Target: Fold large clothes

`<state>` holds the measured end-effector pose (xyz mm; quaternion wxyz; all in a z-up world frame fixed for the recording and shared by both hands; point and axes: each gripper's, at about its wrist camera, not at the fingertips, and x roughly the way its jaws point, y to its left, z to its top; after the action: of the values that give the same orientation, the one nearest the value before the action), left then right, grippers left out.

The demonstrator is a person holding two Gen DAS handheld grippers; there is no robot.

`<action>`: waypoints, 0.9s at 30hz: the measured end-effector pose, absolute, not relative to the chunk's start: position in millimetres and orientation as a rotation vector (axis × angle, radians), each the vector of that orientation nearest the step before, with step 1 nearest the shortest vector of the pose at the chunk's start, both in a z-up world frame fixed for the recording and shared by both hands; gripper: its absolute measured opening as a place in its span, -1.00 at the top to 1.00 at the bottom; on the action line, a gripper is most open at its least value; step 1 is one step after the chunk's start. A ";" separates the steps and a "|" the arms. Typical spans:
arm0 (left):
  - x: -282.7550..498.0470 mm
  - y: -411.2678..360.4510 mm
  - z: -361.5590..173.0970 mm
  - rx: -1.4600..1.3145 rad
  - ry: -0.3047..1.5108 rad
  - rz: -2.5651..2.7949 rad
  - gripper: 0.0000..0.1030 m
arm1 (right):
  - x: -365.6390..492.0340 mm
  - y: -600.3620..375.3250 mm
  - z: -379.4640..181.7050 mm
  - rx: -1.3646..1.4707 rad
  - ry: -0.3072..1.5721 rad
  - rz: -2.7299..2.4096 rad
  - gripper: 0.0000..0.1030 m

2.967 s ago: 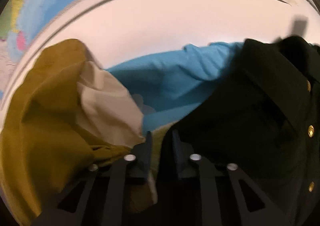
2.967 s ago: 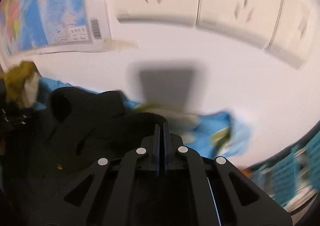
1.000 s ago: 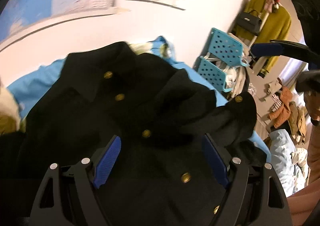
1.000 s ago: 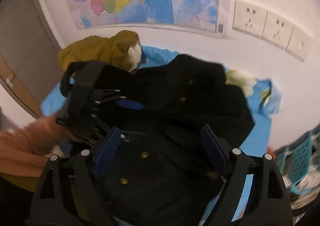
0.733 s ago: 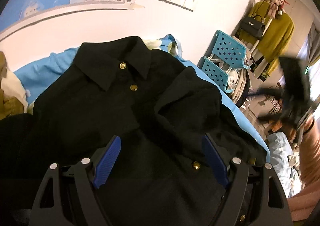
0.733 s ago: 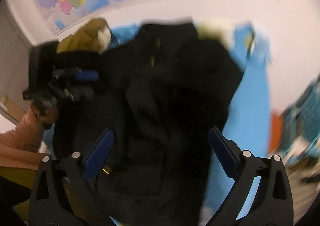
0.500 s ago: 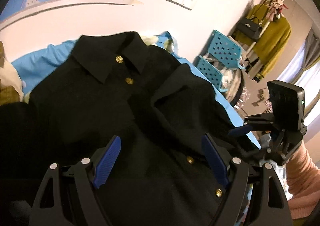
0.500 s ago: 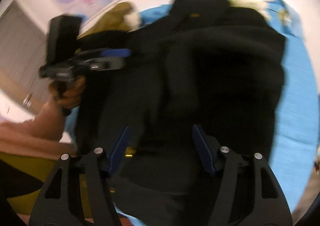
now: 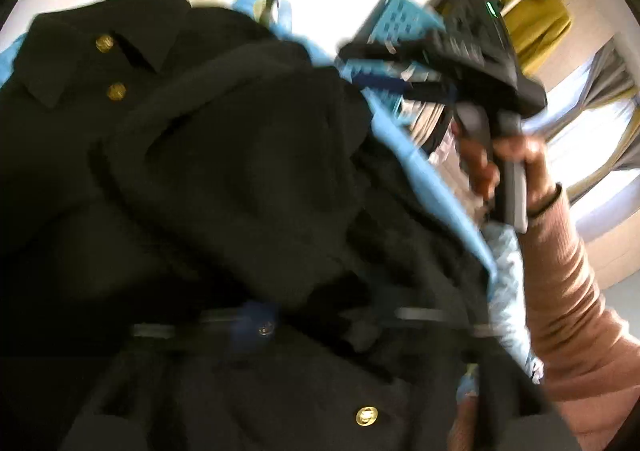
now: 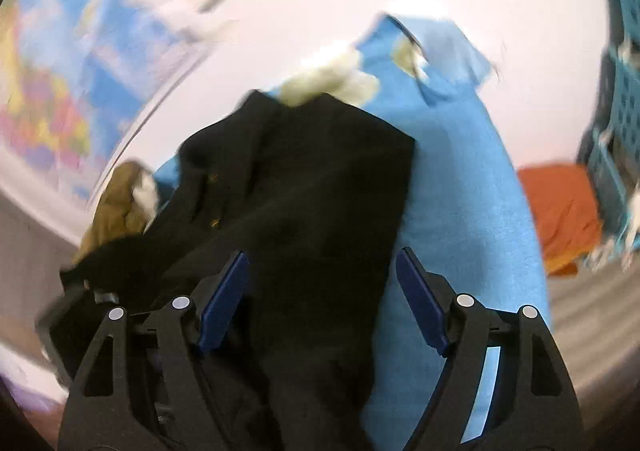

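Across a blue cloth point(image 10: 460, 187) on the bench, a black button-front garment point(image 9: 224, 171) lies crumpled, its collar toward the white wall and its brass buttons point(image 9: 116, 92) showing down the front. From the left wrist view the picture is smeared, and the left claw point(image 9: 304, 325) is only a dark blur low in the frame; its jaws have just been closing and now stand nearly together, with black fabric bunched right at them, though whether the pads actually pinch it cannot be told. Beyond the garment's right edge the person's right hand point(image 9: 504, 163), in a pink ribbed sleeve point(image 9: 568, 291), grips the handle of the other tool. From the right wrist view the right claw point(image 10: 320, 299) stands apart, having just been opening, its blue pads point(image 10: 224, 299) straddling the garment's near edge without pressing it. An ochre garment point(image 10: 116, 203) lies just past the black one's far left side, a pale yellowish cloth point(image 10: 332, 81) at its far end, and a turquoise crate point(image 10: 620, 111) stands at the right.
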<state>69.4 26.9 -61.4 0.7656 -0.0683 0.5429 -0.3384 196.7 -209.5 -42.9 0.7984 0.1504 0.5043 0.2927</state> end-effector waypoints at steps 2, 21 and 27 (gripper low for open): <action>68.7 35.9 -57.3 -0.139 1.179 -0.747 0.81 | 205.5 -209.0 -58.1 0.365 1.118 0.650 -0.47; 75.4 164.6 -24.0 0.059 1.132 -0.462 -0.51 | 214.5 -211.0 -64.4 0.291 1.090 0.762 0.81; 90.6 165.2 -43.9 0.107 1.177 -0.467 -0.06 | 218.1 -234.9 -50.3 0.314 1.030 0.704 0.84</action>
<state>90.6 165.2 -43.9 0.8049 0.0498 0.5497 -0.2180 218.1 -234.9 -50.3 0.8002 0.1462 0.4801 0.3283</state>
